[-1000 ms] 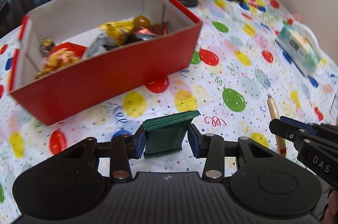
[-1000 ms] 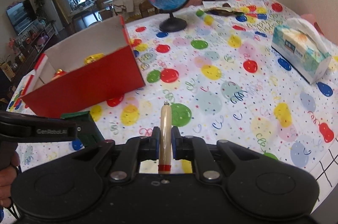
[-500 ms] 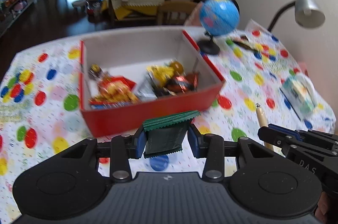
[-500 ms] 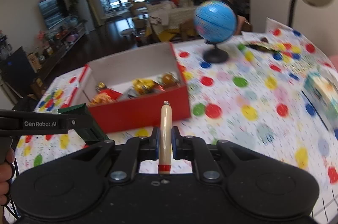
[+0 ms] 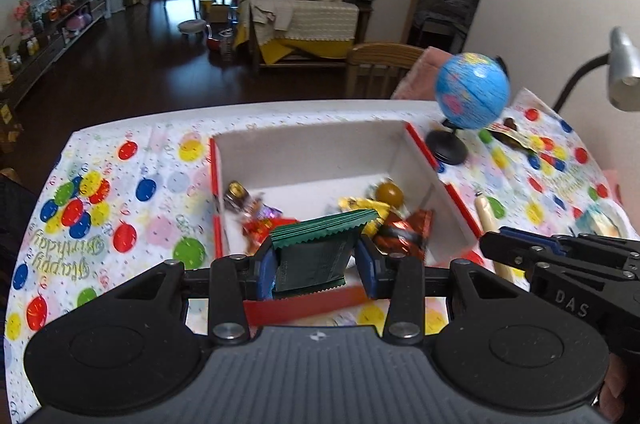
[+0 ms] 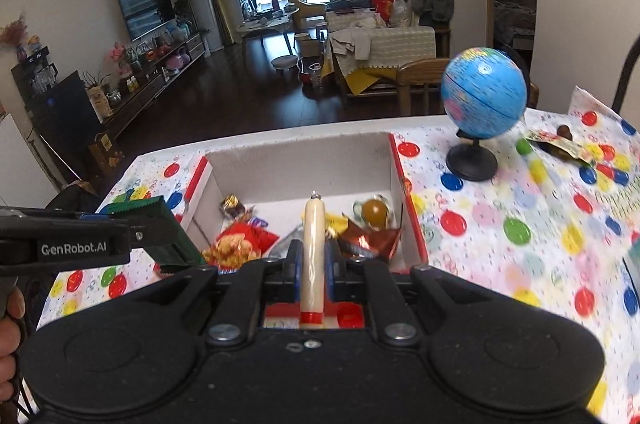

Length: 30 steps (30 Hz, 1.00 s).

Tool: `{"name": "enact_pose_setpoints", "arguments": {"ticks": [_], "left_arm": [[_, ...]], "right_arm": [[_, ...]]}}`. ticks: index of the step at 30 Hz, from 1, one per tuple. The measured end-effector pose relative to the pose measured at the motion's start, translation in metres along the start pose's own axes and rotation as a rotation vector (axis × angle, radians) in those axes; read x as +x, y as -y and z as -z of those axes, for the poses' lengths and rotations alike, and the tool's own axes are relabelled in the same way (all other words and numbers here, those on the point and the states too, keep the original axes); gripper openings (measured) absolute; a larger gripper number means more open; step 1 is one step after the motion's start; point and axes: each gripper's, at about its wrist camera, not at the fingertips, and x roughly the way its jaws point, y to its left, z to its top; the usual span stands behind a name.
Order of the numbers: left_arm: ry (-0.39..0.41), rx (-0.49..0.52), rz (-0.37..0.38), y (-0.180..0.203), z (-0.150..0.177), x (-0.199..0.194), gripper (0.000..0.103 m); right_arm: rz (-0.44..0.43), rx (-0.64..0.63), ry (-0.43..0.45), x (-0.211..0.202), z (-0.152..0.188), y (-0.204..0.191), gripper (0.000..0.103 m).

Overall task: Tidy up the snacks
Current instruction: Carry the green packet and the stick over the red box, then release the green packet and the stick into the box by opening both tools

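My left gripper (image 5: pixel 316 264) is shut on a dark green snack packet (image 5: pixel 316 252) and holds it above the near wall of the red box (image 5: pixel 436 160). My right gripper (image 6: pixel 312 260) is shut on a cream sausage stick (image 6: pixel 313 248) and holds it over the same box (image 6: pixel 396 168). The box has white inner walls and holds several wrapped snacks (image 5: pixel 384 212). The sausage stick (image 5: pixel 486 220) and the right gripper (image 5: pixel 560 264) show at the right of the left wrist view. The green packet (image 6: pixel 160 232) shows at the left of the right wrist view.
A blue globe (image 5: pixel 472 92) on a black stand sits right of the box on the balloon-print tablecloth (image 5: pixel 120 224). A desk lamp (image 5: pixel 620 72) stands far right. A snack wrapper (image 6: pixel 560 144) lies behind the globe. A wooden chair (image 5: pixel 380 64) stands beyond the table.
Both grippers have risen and moved forward with their snacks, from low in front of the box to above its near wall. The box interior now shows from above.
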Motion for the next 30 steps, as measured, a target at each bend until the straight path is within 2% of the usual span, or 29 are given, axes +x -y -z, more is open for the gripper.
{"name": "enact_pose_setpoints", "arguments": {"ticks": [6, 17, 24, 30], "left_arm": [[-0.015, -0.024, -0.065, -0.010, -0.020, 0.033, 0.040], [-0.075, -0.034, -0.176, -0.014, -0.045, 0.101, 0.040], [-0.117, -0.021, -0.229, -0.010, -0.046, 0.135, 0.040], [-0.156, 0.002, -0.247, -0.005, -0.038, 0.154, 0.040]], "right_arm": [[-0.007, -0.034, -0.013, 0.035, -0.018, 0.004, 0.009], [-0.010, -0.067, -0.105, 0.106, -0.029, 0.021, 0.009], [-0.013, -0.072, -0.168, 0.139, -0.023, 0.035, 0.009], [-0.024, -0.062, -0.202, 0.151, -0.017, 0.041, 0.009]]}}
